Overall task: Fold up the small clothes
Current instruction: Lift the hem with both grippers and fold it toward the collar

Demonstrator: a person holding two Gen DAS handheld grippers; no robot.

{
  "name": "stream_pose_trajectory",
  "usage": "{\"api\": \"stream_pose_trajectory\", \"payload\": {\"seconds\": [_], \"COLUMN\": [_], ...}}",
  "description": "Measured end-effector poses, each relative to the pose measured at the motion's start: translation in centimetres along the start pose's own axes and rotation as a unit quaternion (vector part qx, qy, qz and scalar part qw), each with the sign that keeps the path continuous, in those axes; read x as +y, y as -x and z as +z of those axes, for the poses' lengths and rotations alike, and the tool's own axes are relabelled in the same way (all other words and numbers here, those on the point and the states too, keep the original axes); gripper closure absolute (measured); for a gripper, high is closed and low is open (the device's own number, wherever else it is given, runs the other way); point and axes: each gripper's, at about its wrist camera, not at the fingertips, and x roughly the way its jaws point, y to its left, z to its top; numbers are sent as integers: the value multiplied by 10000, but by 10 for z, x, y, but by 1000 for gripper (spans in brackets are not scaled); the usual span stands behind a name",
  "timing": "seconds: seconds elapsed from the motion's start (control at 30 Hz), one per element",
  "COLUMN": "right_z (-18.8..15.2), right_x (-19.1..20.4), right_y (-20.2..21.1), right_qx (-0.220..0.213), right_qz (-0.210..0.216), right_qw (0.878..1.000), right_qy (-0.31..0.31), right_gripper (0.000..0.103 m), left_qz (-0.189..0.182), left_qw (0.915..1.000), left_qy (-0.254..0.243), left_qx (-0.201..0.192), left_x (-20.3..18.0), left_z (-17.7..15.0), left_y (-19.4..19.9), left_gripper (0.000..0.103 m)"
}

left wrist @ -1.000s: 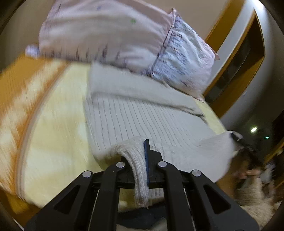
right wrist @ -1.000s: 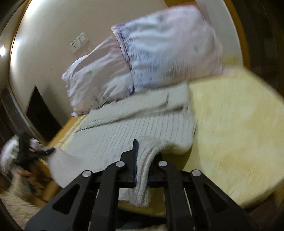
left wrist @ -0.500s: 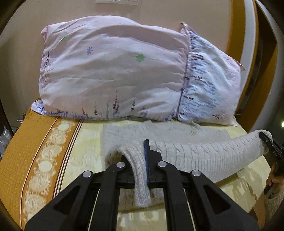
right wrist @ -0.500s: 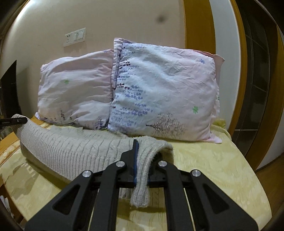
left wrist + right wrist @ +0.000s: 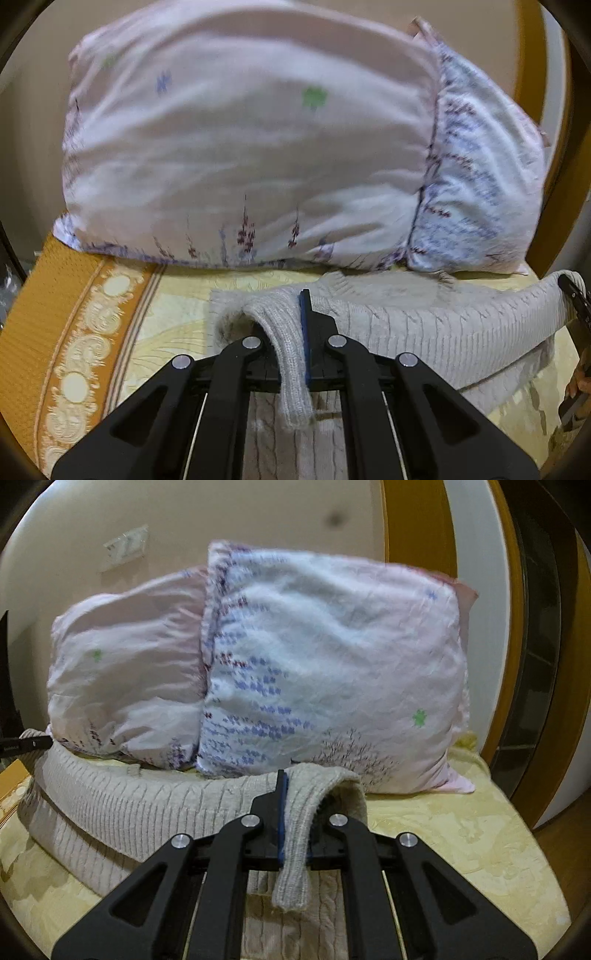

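Observation:
A grey ribbed knit sweater (image 5: 443, 332) lies on the yellow bed, stretched between my two grippers. My left gripper (image 5: 295, 332) is shut on the sweater's left corner, with a flap of knit hanging down between the fingers. My right gripper (image 5: 295, 812) is shut on the sweater's (image 5: 129, 812) right corner in the same way. The held edge is lifted and folded over toward the pillows, above the lower layer. The right gripper's tip shows at the right edge of the left wrist view (image 5: 572, 295).
Two pale floral pillows (image 5: 240, 147) (image 5: 332, 683) stand just behind the sweater against the wall. The yellow bedspread (image 5: 443, 830) has an orange patterned border (image 5: 55, 332) at the left. A wooden door frame (image 5: 506, 664) stands to the right.
Both grippers carried the sweater's edge forward toward the pillows, which now look larger and closer. The sweater went from spread flat to doubled over. Both grips stayed shut.

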Motion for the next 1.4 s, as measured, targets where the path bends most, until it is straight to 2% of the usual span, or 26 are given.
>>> {"api": "stream_pose_trajectory", "payload": {"seconds": [0.27, 0.57, 0.67, 0.73, 0.83, 0.9, 1.03, 1.13, 1.17, 1.23, 1.3, 1.4], "right_z": [-20, -29, -30, -31, -25, -22, -18, -15, -15, -14, -14, -19], "right_x": [-14, -24, -28, -32, -35, -36, -41, -52, -57, -64, -62, -54], "right_y": [-71, -106, -114, -119, -124, -126, -125, -121, -120, -116, -109, -93], "right_qx": [1016, 1457, 1588, 1673, 1721, 1758, 1686, 1446, 1385, 1364, 1387, 1483], "right_qz": [86, 174, 223, 355, 549, 610, 612, 581, 602, 695, 675, 508], "right_qw": [9927, 9825, 9779, 9725, 9644, 9602, 9578, 9555, 9520, 9456, 9507, 9635], "right_qy": [-638, -1145, -1338, -1583, -1931, -2085, -2247, -2506, -2664, -2870, -2691, -2168], "right_gripper": [96, 95, 87, 64, 44, 40, 40, 40, 40, 40, 40, 46], "left_qz": [179, 98, 84, 70, -7, -122, -391, -522, -528, -525, -463, -441], "left_qw": [9975, 9960, 9957, 9953, 9943, 9932, 9902, 9891, 9894, 9898, 9910, 9926], "left_qy": [147, 264, 282, 324, 448, 585, 897, 1040, 1078, 1149, 1119, 997], "left_qx": [666, 843, 874, 912, 971, 999, 999, 900, 816, 663, 566, 531], "left_x": [1, 7, 7, 8, 10, 13, 24, 28, 30, 33, 36, 42], "left_z": [-11, -13, -13, -12, -9, -7, -5, -4, -2, 0, 1, -2], "left_y": [-56, -77, -82, -84, -88, -89, -85, -79, -77, -67, -59, -49], "left_gripper": [98, 97, 97, 96, 94, 88, 78, 61, 51, 45, 40, 40]}}
